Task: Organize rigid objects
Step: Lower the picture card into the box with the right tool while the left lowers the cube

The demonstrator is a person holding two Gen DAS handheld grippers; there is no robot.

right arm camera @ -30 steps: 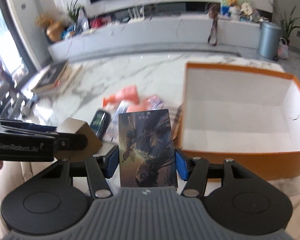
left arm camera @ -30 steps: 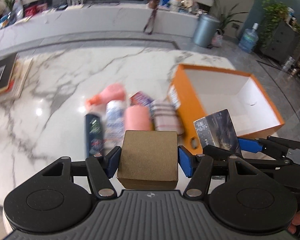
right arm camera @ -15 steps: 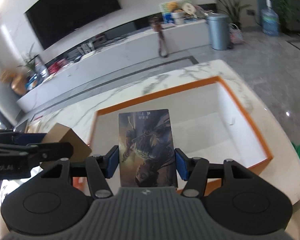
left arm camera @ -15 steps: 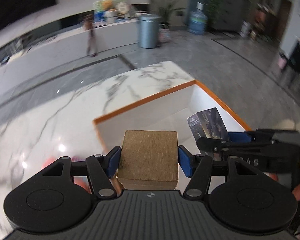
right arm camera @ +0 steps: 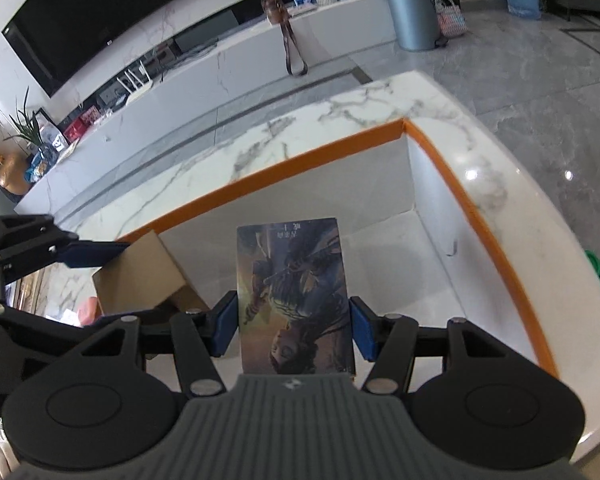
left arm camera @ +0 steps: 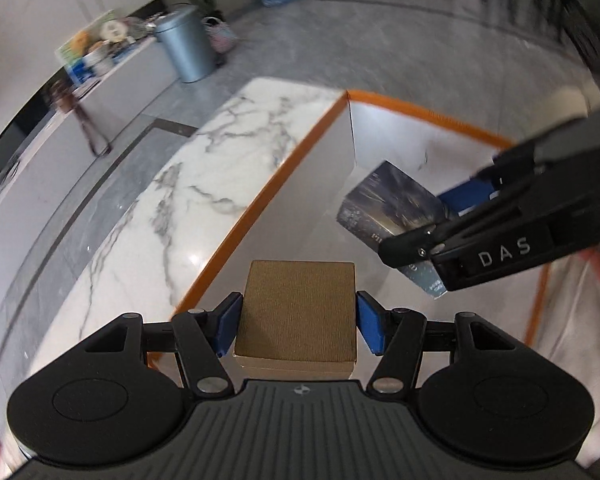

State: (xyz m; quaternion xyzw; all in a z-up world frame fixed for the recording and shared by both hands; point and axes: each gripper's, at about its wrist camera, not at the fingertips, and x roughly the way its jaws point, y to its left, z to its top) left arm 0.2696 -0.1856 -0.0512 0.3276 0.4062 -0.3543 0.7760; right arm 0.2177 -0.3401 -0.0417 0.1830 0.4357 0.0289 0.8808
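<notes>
Now the left claw [left arm camera: 299, 318] is clenching a small brown cardboard box [left arm camera: 298, 314], plain and matte with a fine ribbed texture, over the near rim of a large carton [right arm camera: 260, 178] with orange outer walls and a white inside. Beside it, the right claw [right arm camera: 294, 326] is gripping a flat glossy card [right arm camera: 294, 296] by its long edges; the card is showing a dark painted figure, upside down. That carton is sitting at the corner of the white marble desk [right arm camera: 364, 116].
</notes>
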